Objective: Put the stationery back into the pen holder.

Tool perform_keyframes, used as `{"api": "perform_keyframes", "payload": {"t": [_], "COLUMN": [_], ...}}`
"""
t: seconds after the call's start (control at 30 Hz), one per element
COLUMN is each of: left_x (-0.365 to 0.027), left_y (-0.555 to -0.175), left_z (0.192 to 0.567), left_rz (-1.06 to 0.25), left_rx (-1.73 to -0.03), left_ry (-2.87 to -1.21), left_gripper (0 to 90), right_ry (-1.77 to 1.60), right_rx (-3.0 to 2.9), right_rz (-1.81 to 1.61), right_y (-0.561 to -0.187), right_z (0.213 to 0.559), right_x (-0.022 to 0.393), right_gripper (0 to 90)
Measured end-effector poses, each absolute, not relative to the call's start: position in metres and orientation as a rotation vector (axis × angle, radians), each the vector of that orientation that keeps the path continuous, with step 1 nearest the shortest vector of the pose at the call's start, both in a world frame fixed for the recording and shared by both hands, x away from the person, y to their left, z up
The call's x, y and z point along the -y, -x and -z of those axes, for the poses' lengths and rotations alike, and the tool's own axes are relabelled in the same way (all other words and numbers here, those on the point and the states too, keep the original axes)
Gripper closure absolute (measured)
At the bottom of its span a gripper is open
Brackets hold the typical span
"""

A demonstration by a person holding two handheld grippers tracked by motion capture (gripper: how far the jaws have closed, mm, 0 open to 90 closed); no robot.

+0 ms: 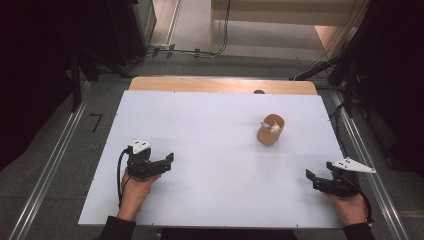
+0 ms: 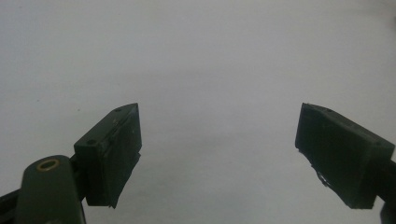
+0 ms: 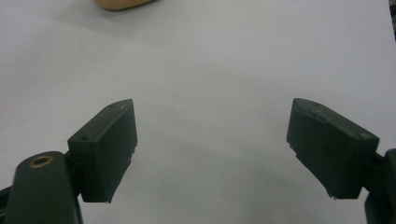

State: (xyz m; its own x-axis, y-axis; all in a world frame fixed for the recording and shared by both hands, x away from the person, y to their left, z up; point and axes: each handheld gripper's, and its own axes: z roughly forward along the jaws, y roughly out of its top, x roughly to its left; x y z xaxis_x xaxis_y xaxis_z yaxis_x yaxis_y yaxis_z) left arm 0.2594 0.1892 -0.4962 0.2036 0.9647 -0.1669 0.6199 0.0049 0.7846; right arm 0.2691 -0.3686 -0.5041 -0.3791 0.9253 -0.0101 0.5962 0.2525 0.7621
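Observation:
A small tan wooden bowl (image 1: pixel 270 131) holding a little white object sits on the white table (image 1: pixel 215 150), right of centre and toward the back. Its tan rim (image 3: pixel 122 3) peeks in at the top edge of the right gripper view. My left gripper (image 1: pixel 168 161) rests low over the table's front left, held in a hand, jaws pointing right. Its jaws (image 2: pixel 219 140) stand wide apart over bare white surface. My right gripper (image 1: pixel 312 180) is at the front right, jaws pointing left. Those jaws (image 3: pixel 212 135) are also spread wide with nothing between them.
A strip of wooden tabletop (image 1: pixel 222 85) shows beyond the white sheet's far edge. Metal rails (image 1: pixel 50 165) run along the floor on both sides. Dark stands and cables (image 1: pixel 345 70) crowd the far right, and dark equipment fills the far left.

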Motion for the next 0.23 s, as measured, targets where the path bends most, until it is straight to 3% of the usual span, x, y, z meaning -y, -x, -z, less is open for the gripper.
{"api": "perform_keyframes", "payload": {"t": [0.23], "left_x": [-0.1985], "left_y": [-0.2544], "left_z": [0.5005], "left_rz": [-0.558], "left_rx": [-1.528], "left_ry": [-1.687], "left_gripper": [15.2], "right_ry": [-1.379], "right_rx": [-2.069], "right_rz": [-0.947], "right_y": [-0.269], "right_z": [0.5035], "right_x": [0.3682], "right_gripper": [14.9]}}
